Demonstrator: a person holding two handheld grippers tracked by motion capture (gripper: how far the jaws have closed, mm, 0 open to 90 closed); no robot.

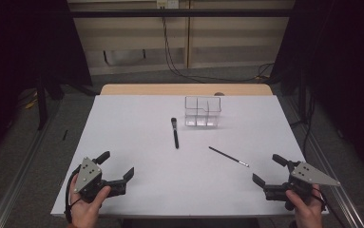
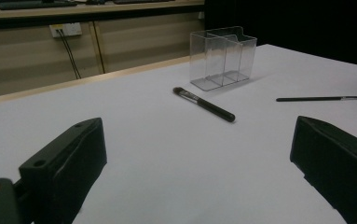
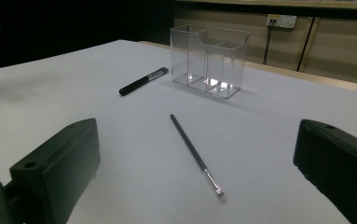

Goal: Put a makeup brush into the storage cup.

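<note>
Left gripper [image 1: 118, 165], held in the person's left hand [image 1: 88, 205], is resting near the front left corner of the white desk [image 1: 137, 118], its fingers [image 2: 64, 163] standing wide apart with nothing between them. Right of it and farther back, a thick black makeup brush [image 1: 174, 132] is lying flat near the middle of the desk, its bristle end pointing away from the person. Behind and just right of the brush, a clear plastic organizer [image 1: 202, 112] with several compartments is standing upright and is holding nothing. Nearer the person and to the right, a thin black brush [image 1: 228, 156] with a silver tip is lying at a slant, well apart from both the organizer and the thick brush. At the front right corner, the right gripper [image 1: 269, 168], held in the person's right hand [image 1: 307, 209], is resting with its fingers [image 3: 57, 163] likewise spread wide, gripping nothing, the thin brush lying ahead of them.
</note>
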